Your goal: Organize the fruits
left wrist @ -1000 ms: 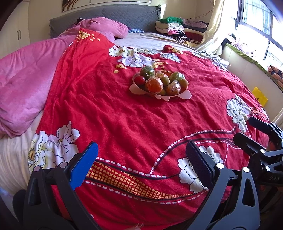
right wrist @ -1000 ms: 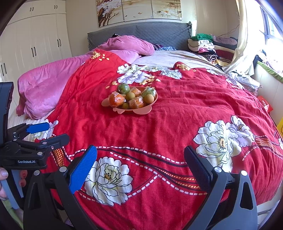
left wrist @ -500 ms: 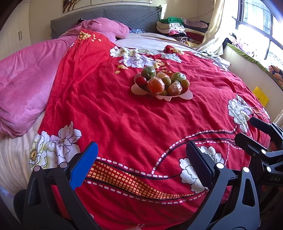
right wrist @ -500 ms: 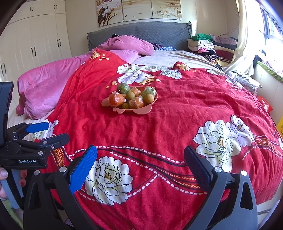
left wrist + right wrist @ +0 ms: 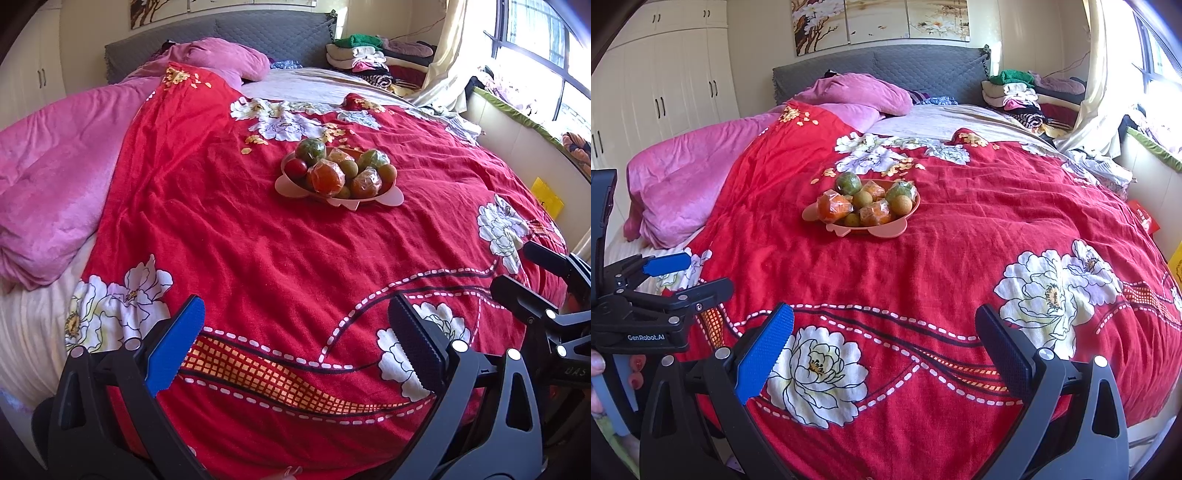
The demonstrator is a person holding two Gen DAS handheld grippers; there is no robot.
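A pink plate [image 5: 291, 184] piled with several fruits sits mid-bed on the red floral quilt; it also shows in the right wrist view [image 5: 886, 230]. The fruits include wrapped oranges [image 5: 327, 179] [image 5: 833, 206], green ones [image 5: 310, 149] [image 5: 848, 183] and a small red one [image 5: 295, 168]. My left gripper [image 5: 295, 332] is open and empty, held over the quilt's near edge, far short of the plate. My right gripper [image 5: 884, 332] is open and empty, also near the bed's foot. Each gripper shows in the other's view: the right one [image 5: 532, 280] and the left one [image 5: 687, 275].
A pink blanket [image 5: 55, 166] lies bunched on the bed's left side. A grey headboard [image 5: 886, 66] and folded clothes [image 5: 1015, 92] stand at the back. White wardrobes [image 5: 665, 92] line the left wall; a window ledge [image 5: 517, 118] runs along the right.
The left gripper has tilted down and edged slightly toward the plate. The right gripper has hardly moved. Both stay open.
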